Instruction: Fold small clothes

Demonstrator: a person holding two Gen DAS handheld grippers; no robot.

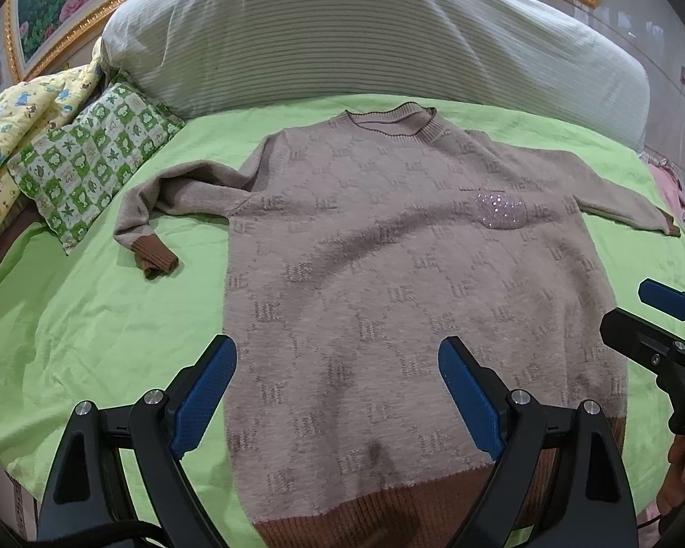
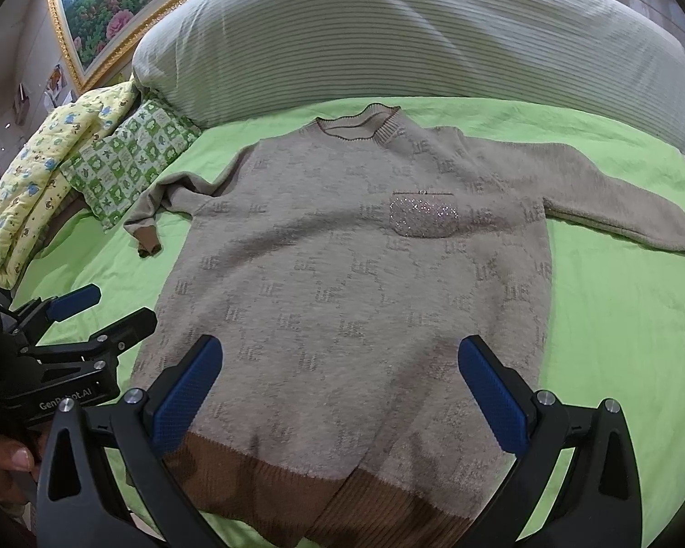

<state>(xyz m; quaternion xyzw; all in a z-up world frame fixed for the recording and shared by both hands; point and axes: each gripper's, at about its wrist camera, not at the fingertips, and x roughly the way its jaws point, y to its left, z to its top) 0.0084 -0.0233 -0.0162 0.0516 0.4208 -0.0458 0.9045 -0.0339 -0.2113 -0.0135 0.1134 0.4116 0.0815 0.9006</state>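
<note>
A beige knit sweater (image 1: 388, 283) with brown hem and cuffs lies flat, front up, on a green bedsheet (image 1: 91, 319); it also shows in the right wrist view (image 2: 342, 283). A sequined pocket (image 2: 424, 217) sits on its chest. Its left sleeve (image 1: 160, 210) is bent down, its right sleeve (image 2: 625, 214) stretches out sideways. My left gripper (image 1: 338, 356) is open above the hem's left part. My right gripper (image 2: 340, 356) is open above the hem's right part. Both hold nothing.
A large striped pillow (image 1: 365, 32) lies behind the sweater. A green checked cushion (image 1: 91, 160) and a yellow printed quilt (image 1: 13, 128) sit at the left. A gold-framed flower picture (image 2: 114, 9) hangs on the wall. Pink fabric (image 1: 680, 201) is at the right edge.
</note>
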